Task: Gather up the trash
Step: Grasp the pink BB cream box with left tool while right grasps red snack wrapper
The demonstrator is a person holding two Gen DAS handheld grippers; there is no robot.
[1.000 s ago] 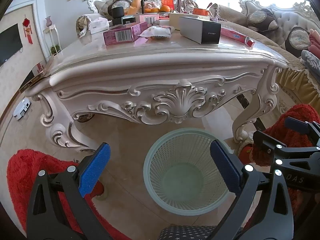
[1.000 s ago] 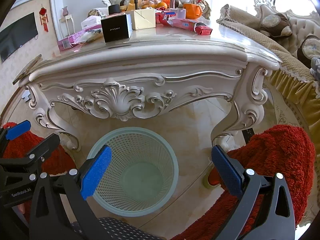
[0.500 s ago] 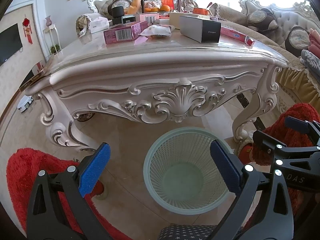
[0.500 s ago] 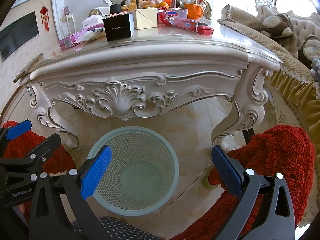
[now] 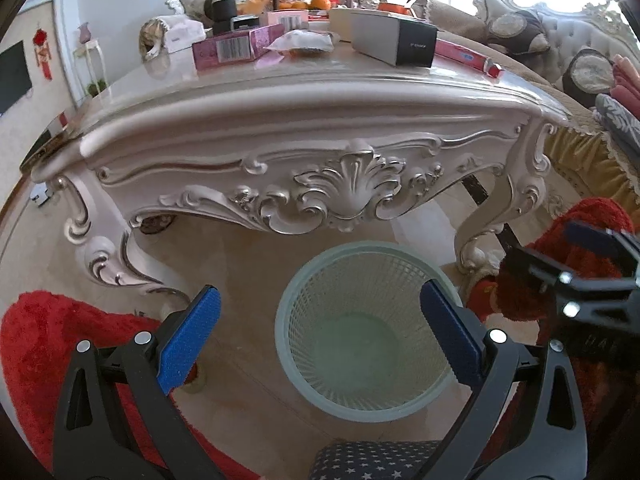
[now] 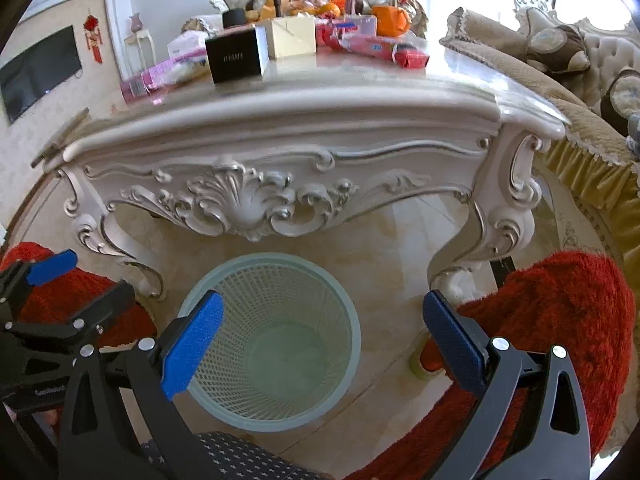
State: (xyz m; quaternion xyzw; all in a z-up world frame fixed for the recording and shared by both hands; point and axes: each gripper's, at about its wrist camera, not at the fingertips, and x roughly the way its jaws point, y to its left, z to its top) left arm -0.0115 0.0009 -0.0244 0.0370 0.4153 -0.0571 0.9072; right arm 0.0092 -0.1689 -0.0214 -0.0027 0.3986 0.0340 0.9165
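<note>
One empty mesh bin [image 5: 362,326], two grippers, left [image 5: 318,330] and right [image 6: 326,338], jaws spread wide, far tabletop clutter a blur.

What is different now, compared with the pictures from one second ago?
Both cameras rose a little: the table edge sits lower in each view, showing more tabletop. Nothing was gripped or released. The left gripper and right gripper stay open and empty, and the basket stays empty on the floor.

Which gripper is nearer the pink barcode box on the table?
Left. The left gripper faces the pink box almost head-on; the right gripper sits further right of it.
</note>
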